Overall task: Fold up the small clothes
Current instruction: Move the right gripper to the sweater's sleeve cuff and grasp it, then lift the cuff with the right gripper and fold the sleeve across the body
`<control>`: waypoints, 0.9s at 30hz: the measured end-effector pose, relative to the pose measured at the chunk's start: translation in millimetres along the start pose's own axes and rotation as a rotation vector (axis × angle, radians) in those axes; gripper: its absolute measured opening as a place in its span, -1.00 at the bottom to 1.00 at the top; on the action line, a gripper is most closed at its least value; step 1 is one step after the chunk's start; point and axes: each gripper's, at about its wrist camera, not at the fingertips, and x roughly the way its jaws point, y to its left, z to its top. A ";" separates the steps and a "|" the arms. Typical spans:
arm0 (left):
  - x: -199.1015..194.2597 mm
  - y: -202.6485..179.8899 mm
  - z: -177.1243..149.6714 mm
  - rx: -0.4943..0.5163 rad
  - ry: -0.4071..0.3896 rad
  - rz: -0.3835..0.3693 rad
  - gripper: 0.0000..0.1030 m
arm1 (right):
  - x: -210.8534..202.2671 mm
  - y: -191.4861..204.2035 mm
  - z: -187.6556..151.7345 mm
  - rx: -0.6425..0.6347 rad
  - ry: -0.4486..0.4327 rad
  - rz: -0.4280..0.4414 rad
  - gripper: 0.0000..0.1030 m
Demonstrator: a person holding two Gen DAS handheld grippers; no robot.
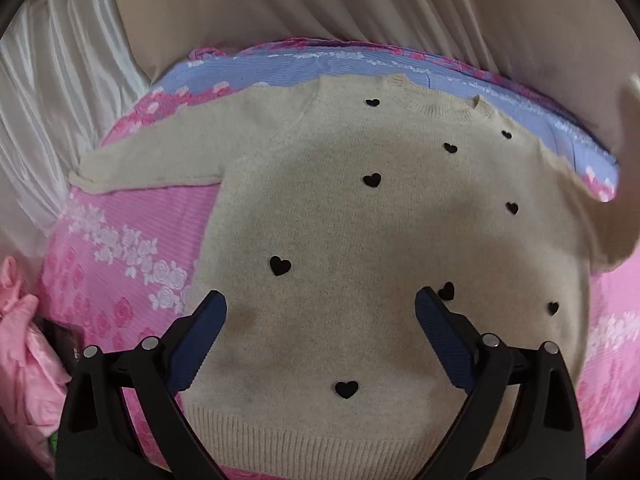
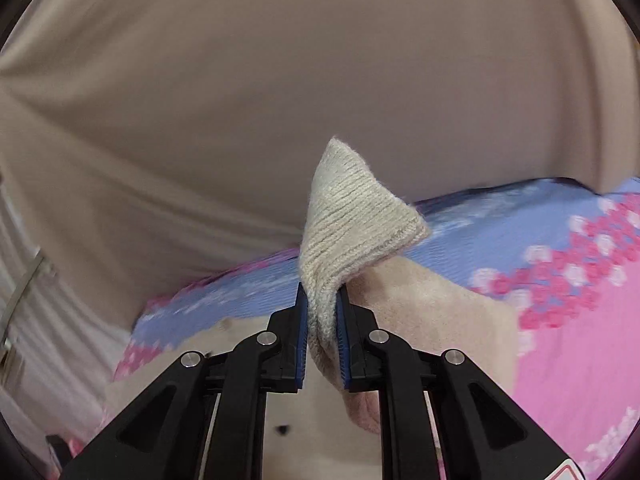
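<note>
Our left gripper (image 1: 320, 300) hangs with its blue-padded fingers spread wide, gripping nothing, poised above the lower middle of the sweater (image 1: 360, 220). Our right gripper (image 2: 323, 300) has its fingers pinched nearly together on the ribbed cuff (image 2: 352, 220) of one sleeve; the cuff stands up in a peak above the pads, and the sleeve (image 2: 432, 320) trails down from it to the bed.

Outward from the left gripper, the sweater lies flat and face up in the middle of the bedspread (image 1: 132, 248), a beige knit scattered with small black hearts (image 1: 280, 265). Its ribbed hem (image 1: 304, 432) sits toward the near edge of the bed, between the gripper's arms, and its collar (image 1: 452, 110) points to the far edge. The other sleeve (image 1: 160, 160) stretches straight out toward the bed's left edge (its cuff end lies just short of that edge). On the sweater's right side the knit blurs as it rises off the bedspread, so we cannot make out its outline there.

The bedspread is pink with white and deep pink roses, and a lilac-blue band (image 1: 320, 66) runs along its far edge. Beyond that edge hangs a tan curtain (image 2: 280, 80), with a pale satin drape (image 1: 60, 80) to its left. A crumpled pink cloth (image 1: 24, 360) lies off the near left corner.
</note>
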 end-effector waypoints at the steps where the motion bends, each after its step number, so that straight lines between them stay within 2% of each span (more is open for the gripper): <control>1: 0.4 5.2 0.5 -0.018 0.000 -0.018 0.81 | 15.4 29.9 -8.7 -0.037 0.037 0.039 -0.76; 2: 0.5 12.5 2.0 -0.038 0.000 -0.040 0.81 | 38.9 68.2 -24.9 -0.085 0.087 0.077 -0.76; 4: 0.0 26.2 3.3 -0.070 -0.008 -0.057 0.81 | 76.8 112.2 -54.6 -0.121 0.177 0.117 -0.76; 6: -0.6 39.8 3.6 -0.084 -0.020 -0.061 0.81 | 122.1 148.2 -94.5 -0.148 0.281 0.119 -0.76; 10: 2.4 70.7 0.9 -0.099 -0.031 -0.059 0.81 | 186.7 195.1 -164.9 -0.262 0.447 0.037 -0.74; 13: 5.4 92.8 -0.6 -0.110 -0.035 -0.066 0.81 | 206.8 209.5 -197.5 -0.345 0.522 -0.053 -0.63; 18: 14.5 119.0 1.0 -0.149 -0.029 -0.102 0.81 | 212.2 220.8 -209.1 -0.406 0.516 -0.112 -0.61; 21: 21.5 128.1 5.7 -0.176 -0.018 -0.124 0.81 | 211.7 219.9 -200.7 -0.431 0.493 -0.134 -0.76; 23: 22.8 130.8 8.9 -0.179 -0.026 -0.125 0.81 | 204.6 214.9 -183.2 -0.378 0.419 -0.131 -0.77; 25: 22.2 132.9 12.3 -0.178 -0.039 -0.128 0.81 | 179.5 199.6 -153.6 -0.293 0.328 -0.137 -0.77; 27: 22.6 134.5 14.5 -0.174 -0.047 -0.128 0.81 | 140.2 170.6 -112.1 -0.193 0.204 -0.183 -0.77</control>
